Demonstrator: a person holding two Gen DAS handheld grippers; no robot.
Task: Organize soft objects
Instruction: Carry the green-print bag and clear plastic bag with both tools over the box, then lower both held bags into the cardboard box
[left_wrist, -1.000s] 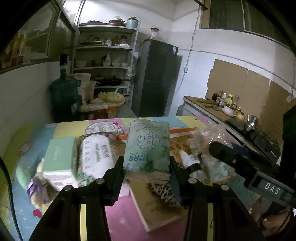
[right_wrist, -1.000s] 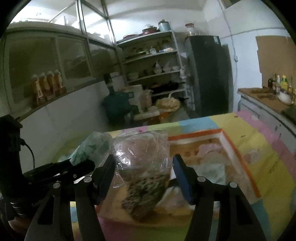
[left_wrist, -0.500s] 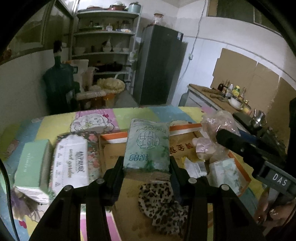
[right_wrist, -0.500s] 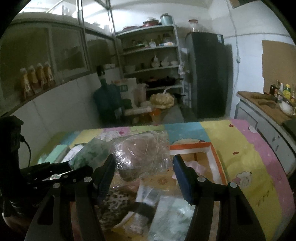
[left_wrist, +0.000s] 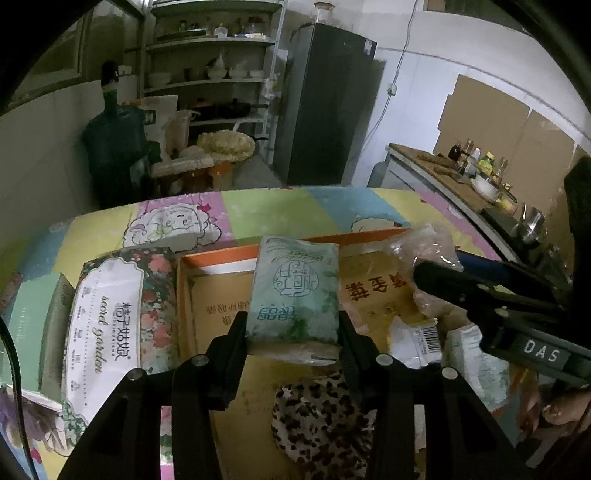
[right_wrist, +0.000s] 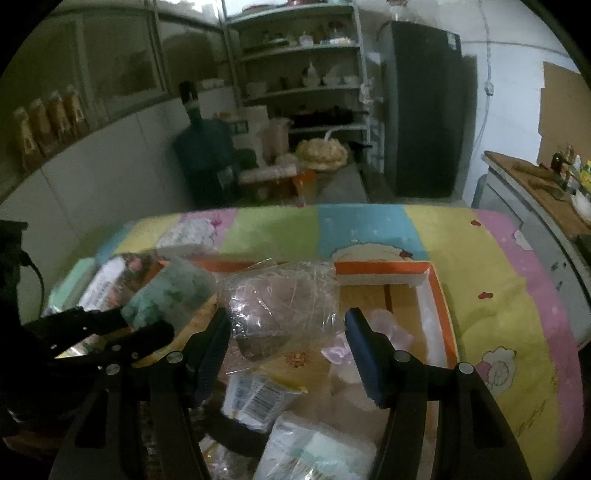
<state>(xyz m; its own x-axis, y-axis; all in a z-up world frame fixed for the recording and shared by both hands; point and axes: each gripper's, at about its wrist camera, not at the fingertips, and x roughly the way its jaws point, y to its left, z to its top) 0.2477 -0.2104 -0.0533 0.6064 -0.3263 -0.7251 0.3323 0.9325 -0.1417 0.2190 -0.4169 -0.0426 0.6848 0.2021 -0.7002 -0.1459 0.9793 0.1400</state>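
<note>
orange-rimmed box (left_wrist: 218, 258), leopard cloth (left_wrist: 325, 424) inside

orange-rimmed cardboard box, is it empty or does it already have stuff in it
Not empty. The orange-rimmed cardboard box already holds a leopard-print cloth, a barcoded packet and other soft packs, with bare cardboard floor showing at its far end.

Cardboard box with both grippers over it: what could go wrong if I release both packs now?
The cardboard box already holds a leopard-print cloth and small packets, so the green tissue pack in the left gripper may land tilted on them. The clear plastic bag in the right gripper looks slippery and could slide out unevenly. Both grippers sit close together; they might collide.
</note>
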